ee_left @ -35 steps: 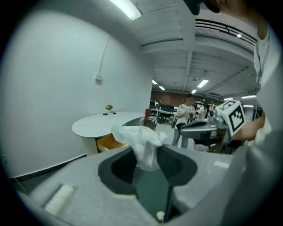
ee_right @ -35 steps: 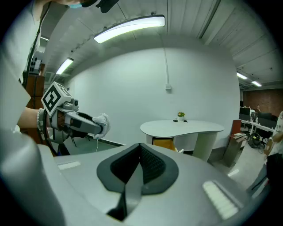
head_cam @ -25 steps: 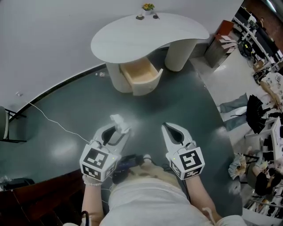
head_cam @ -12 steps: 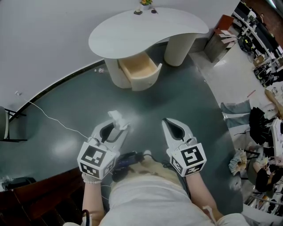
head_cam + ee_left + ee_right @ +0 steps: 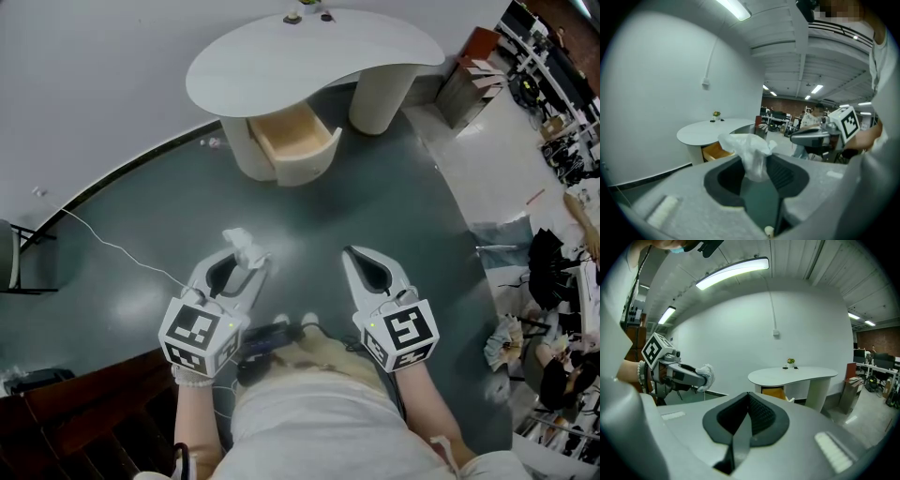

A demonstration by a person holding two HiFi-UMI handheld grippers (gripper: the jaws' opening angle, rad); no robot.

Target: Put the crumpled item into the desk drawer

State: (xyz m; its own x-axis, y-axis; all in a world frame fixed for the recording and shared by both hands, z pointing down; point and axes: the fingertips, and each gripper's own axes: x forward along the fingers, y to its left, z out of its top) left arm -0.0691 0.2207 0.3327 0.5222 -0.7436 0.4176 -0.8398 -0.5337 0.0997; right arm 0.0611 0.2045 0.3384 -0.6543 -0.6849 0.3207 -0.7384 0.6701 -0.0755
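Crumpled item point(image 5: 240, 246), a wad of white tissue or thin plastic, is pinched between the jaws of the left gripper point(image 5: 246, 261), sticking out past their tips toward 12 o'clock; in the left gripper view it point(image 5: 747, 150) stands up between the dark pads, which press on its lower part. The left gripper sits at about 7 o'clock in the head view, above the dark green floor point(image 5: 375, 206). At about 5 o'clock, well apart from it, the right gripper point(image 5: 352, 255) has its jaws closed together with nothing between them, as its own view point(image 5: 747, 401) shows. The white curved desk point(image 5: 309, 61) stands at 12 o'clock, far from both grippers, and its wooden drawer point(image 5: 292, 145) is pulled open toward 6 o'clock. A thin white cable point(image 5: 112, 248) trails across the floor at 9 o'clock. A small plant point(image 5: 791, 361) stands on the desk's far edge.
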